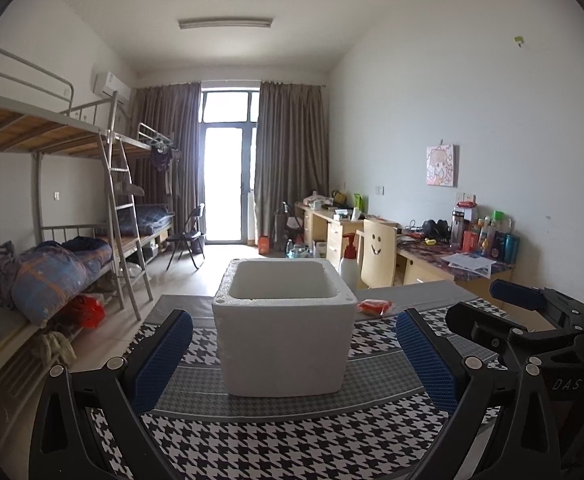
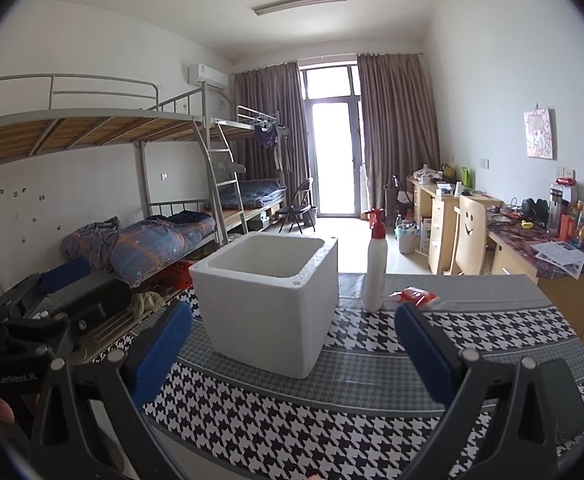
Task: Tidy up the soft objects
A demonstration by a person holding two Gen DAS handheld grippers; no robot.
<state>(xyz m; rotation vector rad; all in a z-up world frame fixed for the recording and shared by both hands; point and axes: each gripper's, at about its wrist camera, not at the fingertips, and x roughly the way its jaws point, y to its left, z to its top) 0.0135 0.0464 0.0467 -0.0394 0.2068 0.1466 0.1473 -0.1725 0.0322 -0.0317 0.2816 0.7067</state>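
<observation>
While both grippers hover over the table, the left gripper and right gripper each stand wide apart, holding nothing. A white foam box sits open-topped on the houndstooth cloth. Behind the box to its right stands a white bottle with a red pump; a red packet lies just beside the bottle, farther right.

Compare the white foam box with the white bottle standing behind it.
The foam box is wide, squat and open-topped, and nothing shows inside it; the bottle is tall, slim and closed by a red pump cap. The box stands nearer the grippers, the bottle farther back beside a red packet. Both are white and upright on the houndstooth table.
</observation>
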